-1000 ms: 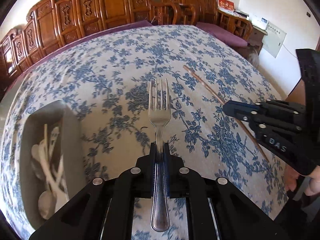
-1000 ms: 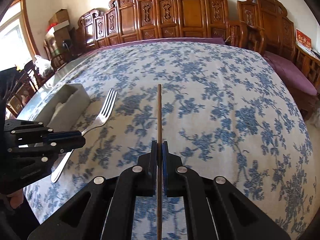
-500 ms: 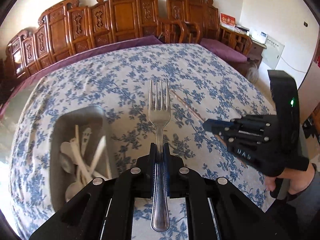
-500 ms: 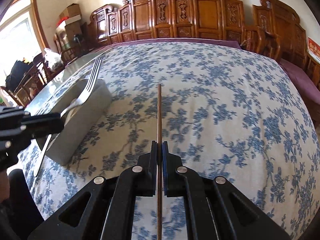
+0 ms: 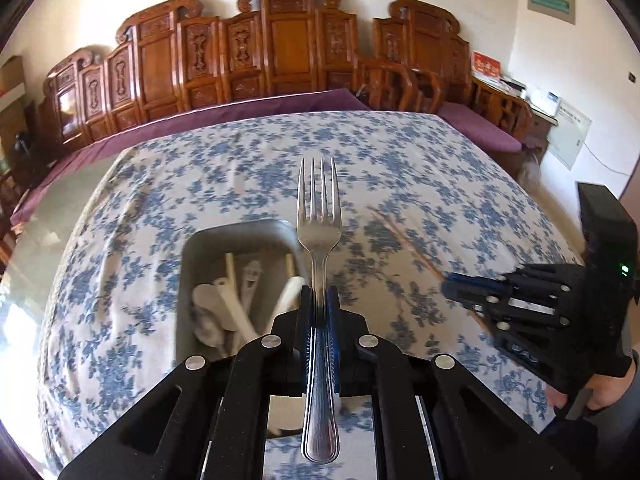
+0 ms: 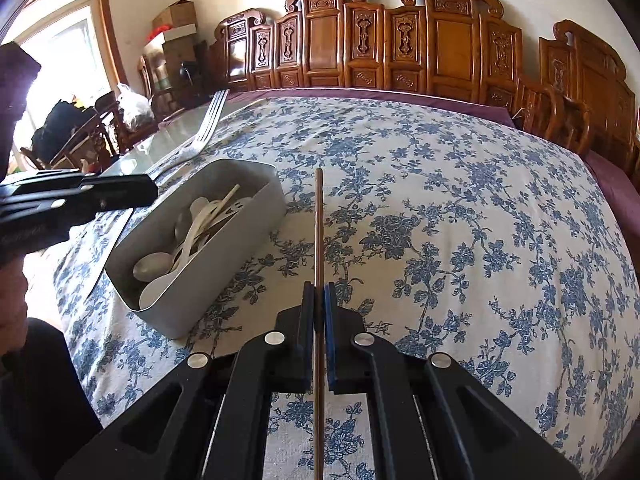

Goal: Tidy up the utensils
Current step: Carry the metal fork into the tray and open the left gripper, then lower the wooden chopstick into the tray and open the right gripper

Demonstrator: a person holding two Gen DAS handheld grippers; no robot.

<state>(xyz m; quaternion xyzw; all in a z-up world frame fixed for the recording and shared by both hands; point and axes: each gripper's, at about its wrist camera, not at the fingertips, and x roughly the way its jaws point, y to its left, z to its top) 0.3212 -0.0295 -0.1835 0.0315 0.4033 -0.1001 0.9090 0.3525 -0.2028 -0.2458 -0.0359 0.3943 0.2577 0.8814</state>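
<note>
Both grippers holding utensils above the table

The left gripper (image 5: pixel 319 300) is clamping a metal fork (image 5: pixel 319 232) over the grey bin (image 6: pixel 240 208) of white spoons (image 6: pixel 154 266); the right gripper (image 6: pixel 319 300) is pinching a brown chopstick (image 6: pixel 319 220) just beside it, above the floral tablecloth (image 6: pixel 460 220).

My left gripper (image 5: pixel 319 300) carried the fork (image 5: pixel 319 216) from beside the grey bin (image 6: pixel 224 248) to above its right rim, my right gripper (image 6: pixel 319 300) brought the chopstick (image 6: pixel 319 224) nearer that bin, spoons inside now fully visible
</note>
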